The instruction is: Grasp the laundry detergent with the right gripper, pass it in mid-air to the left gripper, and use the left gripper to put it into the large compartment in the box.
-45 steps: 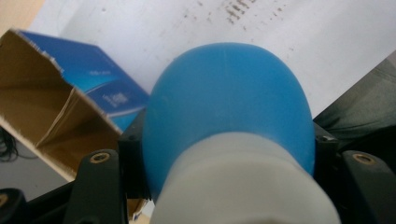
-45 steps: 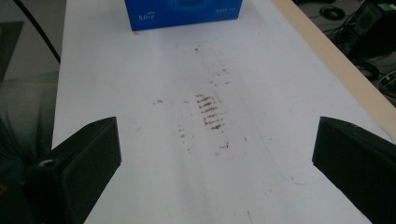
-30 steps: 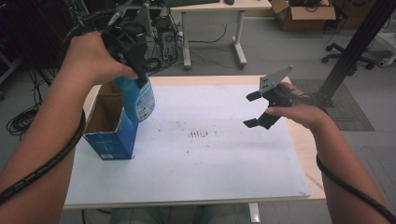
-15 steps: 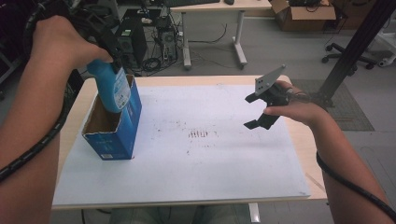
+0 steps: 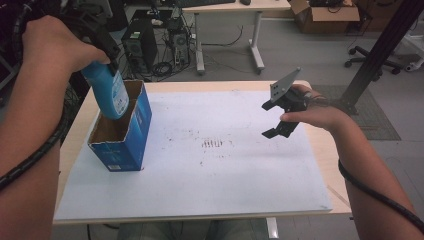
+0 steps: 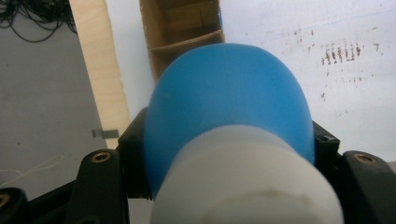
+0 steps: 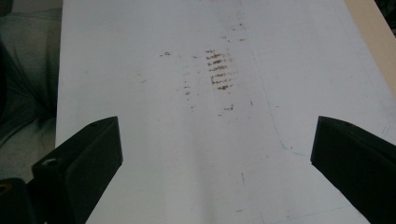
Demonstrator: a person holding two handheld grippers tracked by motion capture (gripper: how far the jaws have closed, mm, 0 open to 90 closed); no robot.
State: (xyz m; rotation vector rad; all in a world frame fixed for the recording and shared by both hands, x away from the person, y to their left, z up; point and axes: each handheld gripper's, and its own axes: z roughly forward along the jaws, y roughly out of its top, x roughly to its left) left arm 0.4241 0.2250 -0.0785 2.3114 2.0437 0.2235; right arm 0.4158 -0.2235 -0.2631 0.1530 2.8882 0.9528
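Left gripper [image 6: 224,186] clamps a smooth, rounded blue plastic bottle [image 5: 107,92] with white cap, lower end inside the open blue cardboard box [image 5: 125,142]. Right gripper [image 5: 277,120] hovers, jaws wide, above the stained white board [image 5: 225,170].

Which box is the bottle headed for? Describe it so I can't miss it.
On the white board covering the table, look near the left edge. The blue carton stands upright there, top flaps open, brown inside, directly under the blue bottle that the left claw holds.
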